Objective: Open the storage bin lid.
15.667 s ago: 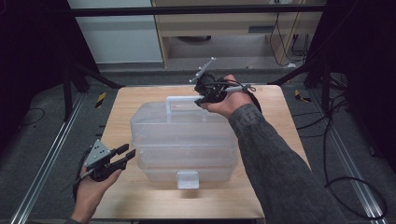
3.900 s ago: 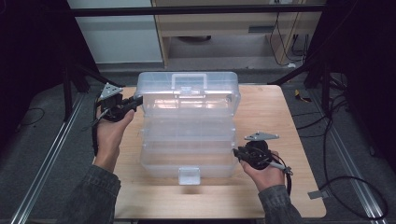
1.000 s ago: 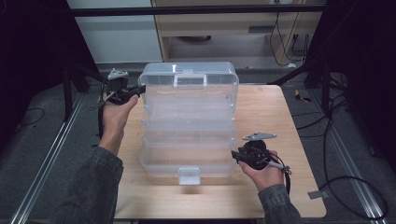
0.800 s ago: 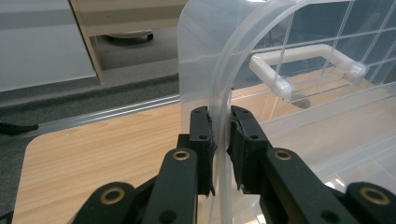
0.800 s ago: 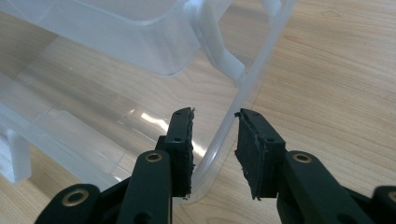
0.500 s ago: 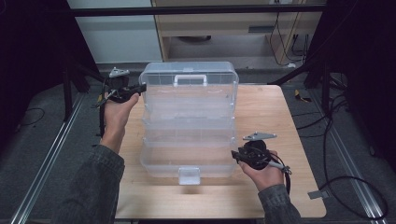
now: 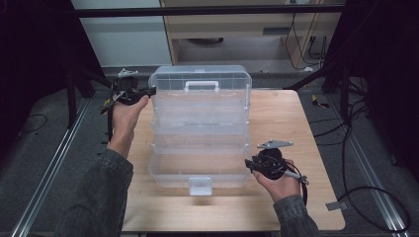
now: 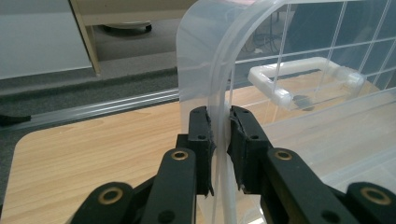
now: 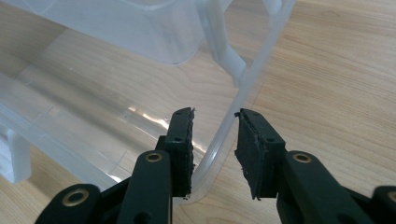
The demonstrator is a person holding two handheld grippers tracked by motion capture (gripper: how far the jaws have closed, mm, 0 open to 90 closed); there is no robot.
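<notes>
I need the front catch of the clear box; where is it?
In the high view, the white latch sits mid-front on the storage box's base, left of the right hand-held gripper.

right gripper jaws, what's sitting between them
In the right gripper view, the right gripper has the thin rim of the clear plastic storage box running between its open jaws, bare wooden table behind.

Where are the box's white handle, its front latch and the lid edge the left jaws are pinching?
white handle [image 7: 201,86], high view, middle of the grip bar.
front latch [image 7: 200,185], high view, centre of the tab.
lid edge [image 8: 221,88], left gripper view, curved rim above the jaws.
</notes>
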